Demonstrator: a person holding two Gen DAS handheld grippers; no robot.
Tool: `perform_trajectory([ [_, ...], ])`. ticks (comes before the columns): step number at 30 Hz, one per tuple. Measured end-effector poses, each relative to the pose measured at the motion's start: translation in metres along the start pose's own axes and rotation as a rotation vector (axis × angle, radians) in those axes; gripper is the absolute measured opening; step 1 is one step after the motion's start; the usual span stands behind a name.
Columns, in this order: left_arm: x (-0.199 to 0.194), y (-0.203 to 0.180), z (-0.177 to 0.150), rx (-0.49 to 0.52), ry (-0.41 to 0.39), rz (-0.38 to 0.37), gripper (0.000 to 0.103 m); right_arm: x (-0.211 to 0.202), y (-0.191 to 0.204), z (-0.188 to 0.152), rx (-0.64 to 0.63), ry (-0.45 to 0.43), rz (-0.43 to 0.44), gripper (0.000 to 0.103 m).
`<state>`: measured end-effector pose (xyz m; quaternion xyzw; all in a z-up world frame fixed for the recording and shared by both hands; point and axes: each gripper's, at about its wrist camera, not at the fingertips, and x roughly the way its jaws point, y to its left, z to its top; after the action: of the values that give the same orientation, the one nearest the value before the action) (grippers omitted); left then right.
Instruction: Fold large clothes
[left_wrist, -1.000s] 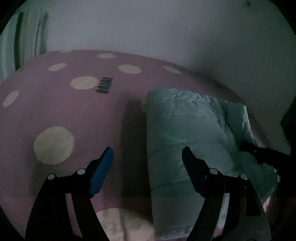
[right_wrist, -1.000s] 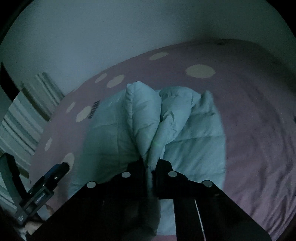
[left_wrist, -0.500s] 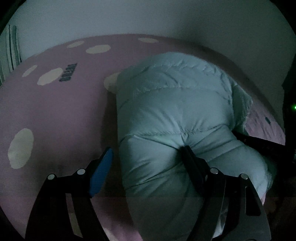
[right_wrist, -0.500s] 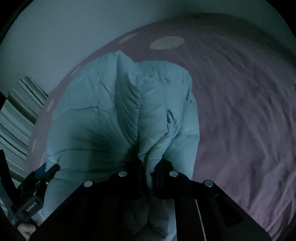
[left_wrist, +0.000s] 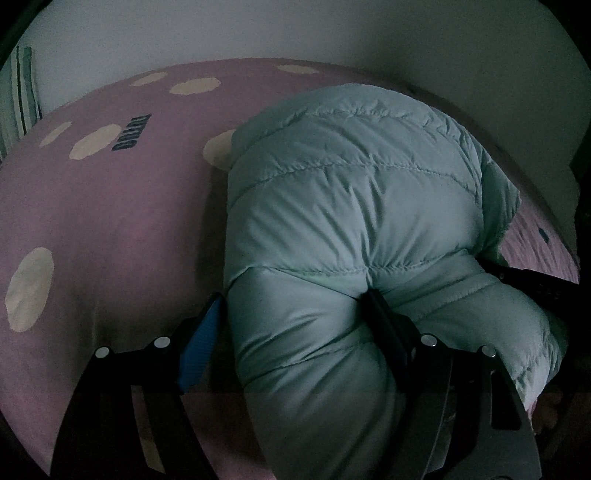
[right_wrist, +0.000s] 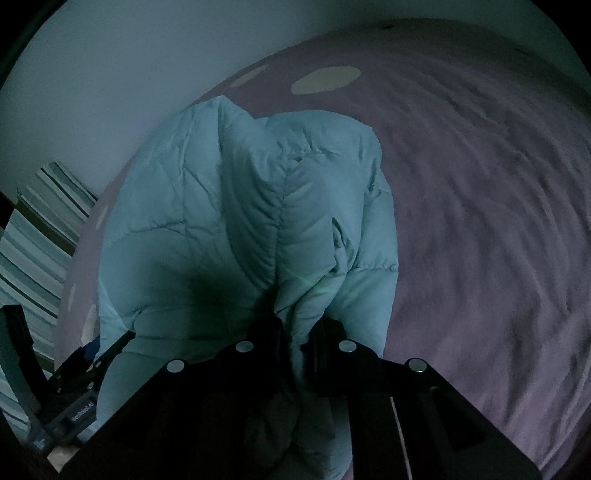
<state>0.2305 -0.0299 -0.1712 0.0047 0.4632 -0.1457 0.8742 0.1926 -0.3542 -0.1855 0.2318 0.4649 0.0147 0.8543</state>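
A pale mint puffer jacket (left_wrist: 351, 221) lies doubled over in a thick bulge on the pink bed. My left gripper (left_wrist: 291, 336) straddles the near fold, its jaws wide. The blue left pad (left_wrist: 199, 347) stands beside the jacket's edge, and the right finger (left_wrist: 384, 325) digs into the padding. In the right wrist view the jacket (right_wrist: 240, 221) rises in a pinched ridge. My right gripper (right_wrist: 295, 332) is shut on that ridge at its base. Each gripper shows in the other's view: the right gripper (left_wrist: 535, 284) and the left gripper (right_wrist: 92, 365).
The bed sheet (left_wrist: 110, 229) is pink with cream dots and a small dark label (left_wrist: 131, 133). It stretches wrinkled to the right of the jacket (right_wrist: 480, 221). A striped cloth (right_wrist: 37, 240) lies at the left edge. A pale wall (left_wrist: 295, 29) stands behind the bed.
Both grippers have sunk toward the bed. The jacket now bulges close under them, and the left gripper stands over its near fold instead of beside it. The right grip is unchanged.
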Motion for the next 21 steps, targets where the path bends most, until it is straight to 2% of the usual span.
perform_trajectory([
  [3,-0.008,-0.002,-0.003,-0.003,-0.006,0.006,0.078,-0.017,0.005,-0.002,-0.007,-0.034,-0.020,0.018],
  [6,-0.025,0.000,-0.001,-0.022,-0.018,0.017,0.078,-0.042,0.012,-0.004,-0.019,-0.084,-0.039,0.019],
  [9,-0.050,0.008,-0.001,-0.053,-0.080,0.028,0.078,-0.072,0.025,-0.010,-0.054,-0.148,-0.047,0.019],
  [12,-0.072,0.015,-0.006,-0.076,-0.132,0.044,0.078,-0.091,0.041,-0.021,-0.111,-0.170,-0.022,0.019],
  [15,-0.075,0.019,-0.010,-0.086,-0.127,0.039,0.078,-0.088,0.056,-0.036,-0.191,-0.128,-0.011,0.019],
  [17,-0.065,0.015,-0.012,-0.067,-0.098,0.048,0.077,-0.072,0.060,-0.047,-0.225,-0.096,-0.045,0.019],
  [18,-0.062,0.016,-0.012,-0.066,-0.086,0.048,0.077,-0.062,0.059,-0.051,-0.233,-0.081,-0.086,0.019],
  [21,-0.043,0.011,-0.016,-0.057,-0.040,0.032,0.077,-0.039,0.046,-0.054,-0.200,-0.030,-0.100,0.019],
])
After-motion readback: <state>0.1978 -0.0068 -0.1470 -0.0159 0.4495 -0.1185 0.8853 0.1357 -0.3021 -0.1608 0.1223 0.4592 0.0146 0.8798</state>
